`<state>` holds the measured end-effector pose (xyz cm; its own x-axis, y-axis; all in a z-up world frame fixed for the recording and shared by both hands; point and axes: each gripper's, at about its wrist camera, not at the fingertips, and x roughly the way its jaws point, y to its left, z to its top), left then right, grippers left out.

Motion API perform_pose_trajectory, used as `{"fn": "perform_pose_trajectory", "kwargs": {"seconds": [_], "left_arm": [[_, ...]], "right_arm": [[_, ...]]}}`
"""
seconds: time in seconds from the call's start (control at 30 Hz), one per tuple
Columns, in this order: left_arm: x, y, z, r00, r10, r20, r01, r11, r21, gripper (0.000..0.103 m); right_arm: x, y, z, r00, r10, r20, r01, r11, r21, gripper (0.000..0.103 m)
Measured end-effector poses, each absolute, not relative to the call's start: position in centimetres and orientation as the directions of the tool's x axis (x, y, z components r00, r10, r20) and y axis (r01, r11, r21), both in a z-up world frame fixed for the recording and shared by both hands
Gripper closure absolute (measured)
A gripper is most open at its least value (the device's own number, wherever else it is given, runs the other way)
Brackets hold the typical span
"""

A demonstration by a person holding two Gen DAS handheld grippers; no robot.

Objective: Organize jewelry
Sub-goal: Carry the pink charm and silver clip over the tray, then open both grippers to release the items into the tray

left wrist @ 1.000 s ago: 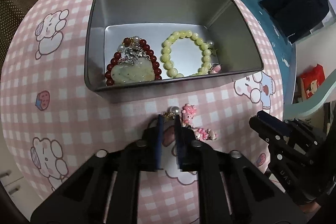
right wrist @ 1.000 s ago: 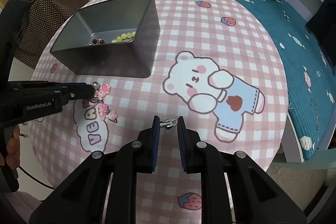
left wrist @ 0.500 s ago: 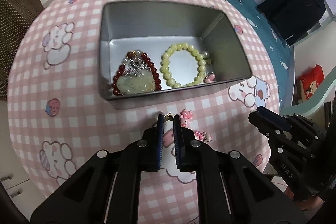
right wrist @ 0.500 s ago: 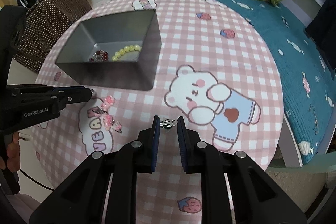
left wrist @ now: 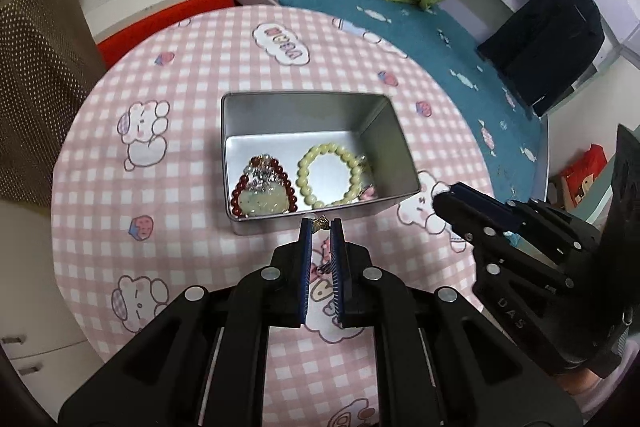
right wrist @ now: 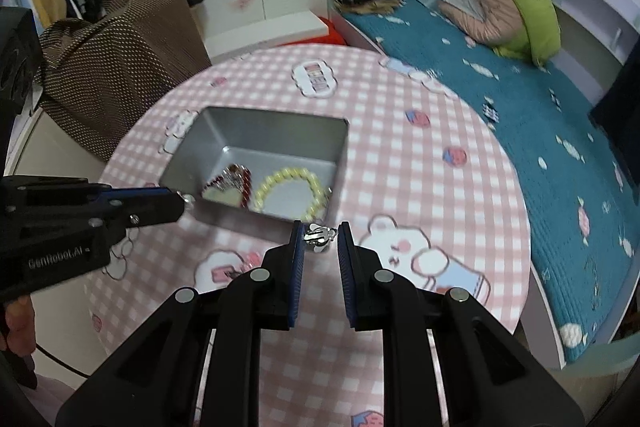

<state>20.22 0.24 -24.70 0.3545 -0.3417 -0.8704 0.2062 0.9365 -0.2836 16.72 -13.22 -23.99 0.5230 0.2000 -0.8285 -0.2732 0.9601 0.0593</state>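
A silver ear clip (right wrist: 318, 237) is held between the right gripper (right wrist: 319, 242) fingertips, long axis crosswise. The left gripper (left wrist: 320, 231), raised since earlier, is clamped on a pink charm earring (left wrist: 319, 224) before the tin (left wrist: 316, 223).

Left tongs (left wrist: 321, 225) pinch a charm (left wrist: 319, 223) beside the tin (left wrist: 394, 131).

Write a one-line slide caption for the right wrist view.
Right claw pinches a silver ear clip above the pink checked tablecloth, near the metal tin holding bracelets.
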Motion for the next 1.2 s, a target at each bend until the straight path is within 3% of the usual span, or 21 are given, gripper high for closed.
{"fn": "perform_pose_trajectory", "kwargs": {"seconds": [0.53, 0.77, 1.2], "left_arm": [[22.1, 1.4, -23.5, 0.397, -0.355, -0.846, 0.165, 0.935, -0.315, 0.094], [22.8, 1.3, -23.7, 0.390, -0.355, -0.849, 0.169, 0.934, -0.313, 0.094], [24.0, 1.2, -25.0, 0.345, -0.341, -0.875, 0.142, 0.940, -0.310, 0.093]], "right_arm": [[18.7, -11.7, -23.9, 0.521, 0.227, -0.823, -0.322, 0.945, 0.057, 0.087], [19.4, -11.9, -24.2, 0.514, 0.204, -0.833, -0.303, 0.952, 0.046, 0.078], [19.5, -13.8, -24.3, 0.517, 0.157, -0.841, -0.220, 0.974, 0.046, 0.073]]}}
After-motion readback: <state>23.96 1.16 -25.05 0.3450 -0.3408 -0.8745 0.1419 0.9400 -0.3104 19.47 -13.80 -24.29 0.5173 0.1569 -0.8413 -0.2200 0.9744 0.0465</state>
